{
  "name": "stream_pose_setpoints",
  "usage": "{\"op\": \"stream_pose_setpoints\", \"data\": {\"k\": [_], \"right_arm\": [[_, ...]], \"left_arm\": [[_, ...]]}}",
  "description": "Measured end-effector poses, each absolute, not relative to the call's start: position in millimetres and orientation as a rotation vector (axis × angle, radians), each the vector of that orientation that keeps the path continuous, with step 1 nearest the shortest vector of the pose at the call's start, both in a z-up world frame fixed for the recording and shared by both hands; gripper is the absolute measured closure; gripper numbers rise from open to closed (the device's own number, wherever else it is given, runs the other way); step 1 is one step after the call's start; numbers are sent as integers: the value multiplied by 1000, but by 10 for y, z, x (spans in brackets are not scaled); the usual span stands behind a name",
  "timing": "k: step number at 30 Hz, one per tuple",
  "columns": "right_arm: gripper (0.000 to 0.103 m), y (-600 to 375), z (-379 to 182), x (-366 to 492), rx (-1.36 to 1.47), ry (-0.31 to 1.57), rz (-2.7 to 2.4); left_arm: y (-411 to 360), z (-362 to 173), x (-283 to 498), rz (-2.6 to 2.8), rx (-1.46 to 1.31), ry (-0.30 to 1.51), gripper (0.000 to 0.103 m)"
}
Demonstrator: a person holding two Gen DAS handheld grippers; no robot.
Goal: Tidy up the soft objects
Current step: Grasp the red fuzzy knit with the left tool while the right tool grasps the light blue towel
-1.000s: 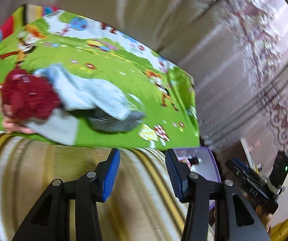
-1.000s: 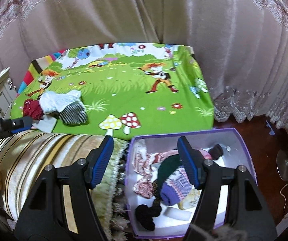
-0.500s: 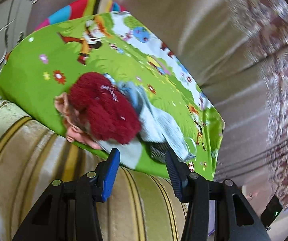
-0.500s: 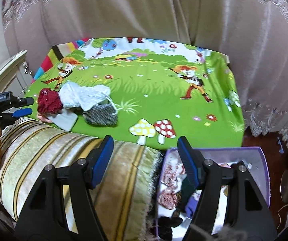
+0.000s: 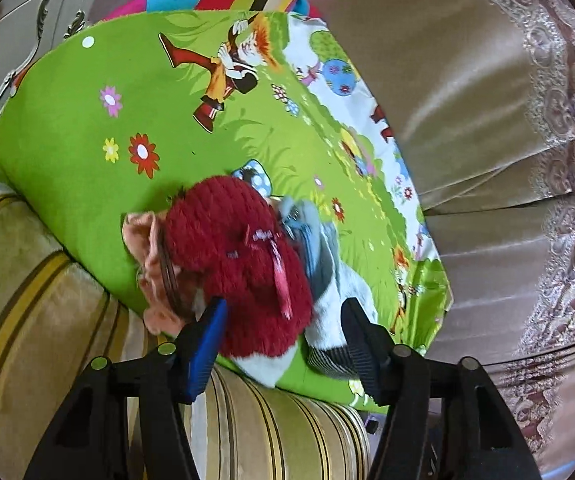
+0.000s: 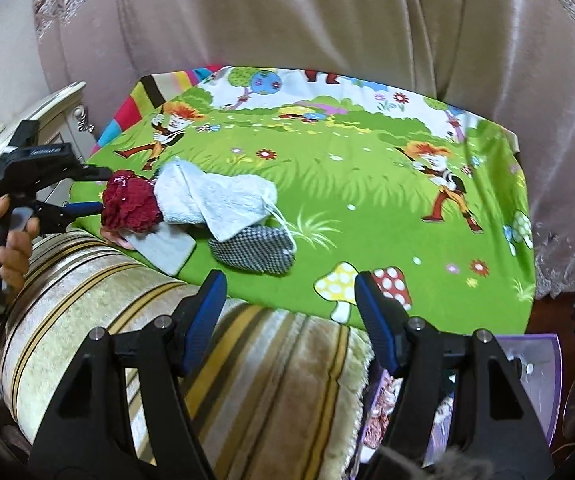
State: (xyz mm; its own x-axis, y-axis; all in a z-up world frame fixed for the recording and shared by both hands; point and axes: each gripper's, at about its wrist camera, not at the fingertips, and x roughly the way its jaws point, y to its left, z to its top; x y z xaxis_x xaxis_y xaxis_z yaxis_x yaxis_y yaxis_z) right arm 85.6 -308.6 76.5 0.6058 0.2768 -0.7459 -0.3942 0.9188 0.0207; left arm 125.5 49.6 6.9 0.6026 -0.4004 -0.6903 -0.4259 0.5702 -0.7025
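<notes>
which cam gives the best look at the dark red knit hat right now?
Left wrist view. The dark red knit hat fills the centre, knit texture and pink tassel visible, just ahead of the left claw, whose open jaws have just been widening. In the right wrist view it is small, at the left edge of the clothes pile.

Hat [image 6: 130, 205] left of towel [image 6: 215, 198], on mat [image 6: 367, 184].
</notes>
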Motion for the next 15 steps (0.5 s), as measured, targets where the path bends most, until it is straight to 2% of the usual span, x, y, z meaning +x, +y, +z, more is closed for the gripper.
{"op": "stream_pose_setpoints", "data": {"k": [5,9,15], "right_arm": [[31,-2943,741,970,-171,839,424],[29,-2806,708,1055,-192,843,453],[24,-2543,651,1188,-247,843,504]], "left_arm": [[515,-78,1386,65,-1025,1033,38],[480,-142,1508,62,-1017,1066,28],[469,-235,1641,77,-989,1080,28]]}}
